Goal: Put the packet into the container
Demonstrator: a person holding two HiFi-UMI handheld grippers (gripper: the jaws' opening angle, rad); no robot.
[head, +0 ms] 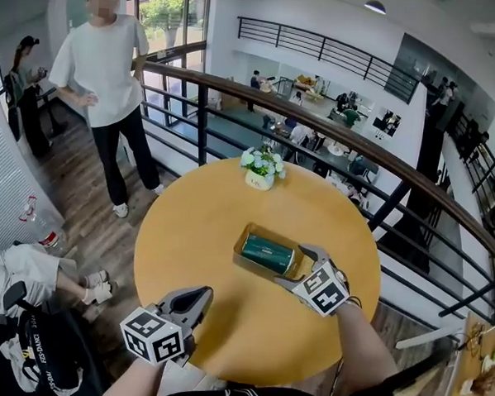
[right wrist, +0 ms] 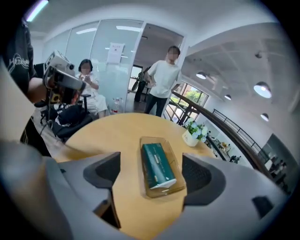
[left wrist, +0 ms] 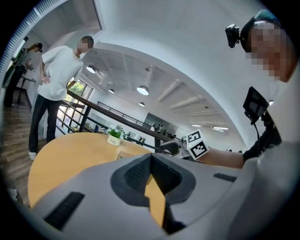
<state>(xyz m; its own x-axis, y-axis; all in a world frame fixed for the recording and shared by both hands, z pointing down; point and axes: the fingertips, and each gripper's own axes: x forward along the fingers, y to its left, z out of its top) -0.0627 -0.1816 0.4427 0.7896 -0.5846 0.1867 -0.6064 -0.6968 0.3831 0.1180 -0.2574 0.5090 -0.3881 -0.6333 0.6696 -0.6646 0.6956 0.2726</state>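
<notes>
Right gripper view shows us the right gripper (right wrist: 150, 165) with its jaws spread wide and nothing between the pads. Past them we see the packet (right wrist: 157, 164) lying flat inside the container (right wrist: 179, 174), so we judge the task done. The left gripper (left wrist: 150, 157) has its jaws tip to tip and empty, and it hangs on the person's side of the container, well apart from it. The packet's long axis runs along the container's length. Its pale end points toward the right gripper and its dark green end away from it. We take it for a soft, light pack in smooth film, likely to yield under the pads and slip a little. If it had to be lifted again, we would close across its short width near the middle, clear of the container's walls. The container looks like thin clear plastic and light, so a careless nudge could slide it on the table (head: 216, 316). Beyond the container's far side stands a small flower pot (head: 260, 179).
</notes>
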